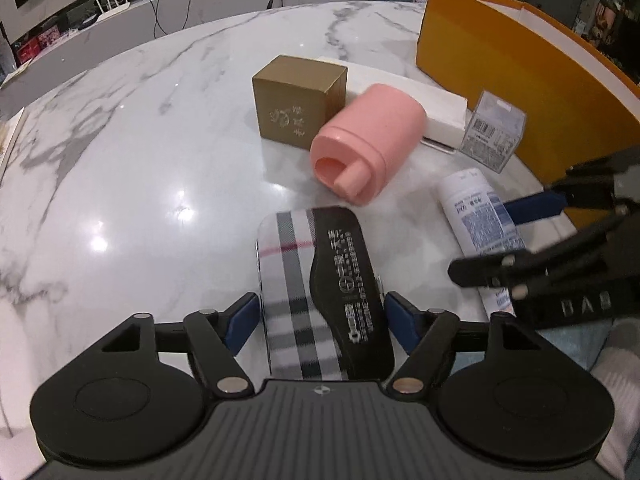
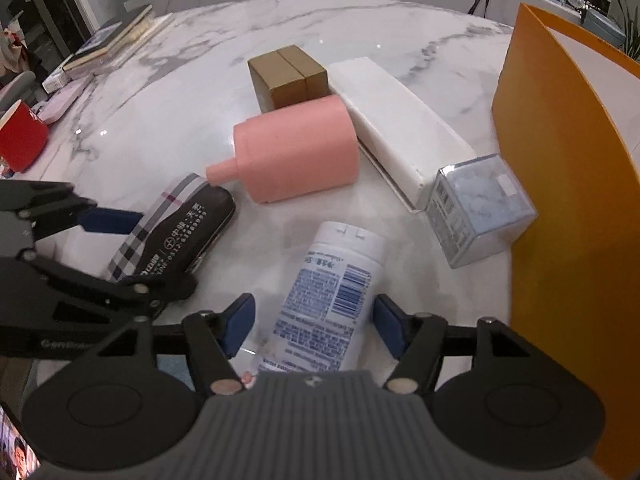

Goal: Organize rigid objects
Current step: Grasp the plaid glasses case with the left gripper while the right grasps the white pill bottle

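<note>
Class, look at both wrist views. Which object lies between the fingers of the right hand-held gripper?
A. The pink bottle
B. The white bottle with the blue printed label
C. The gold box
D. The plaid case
B. In the right wrist view the white bottle lies on the marble table between the blue pads of the right hand-held gripper, while the plaid case sits in front of the left hand-held gripper.
</note>
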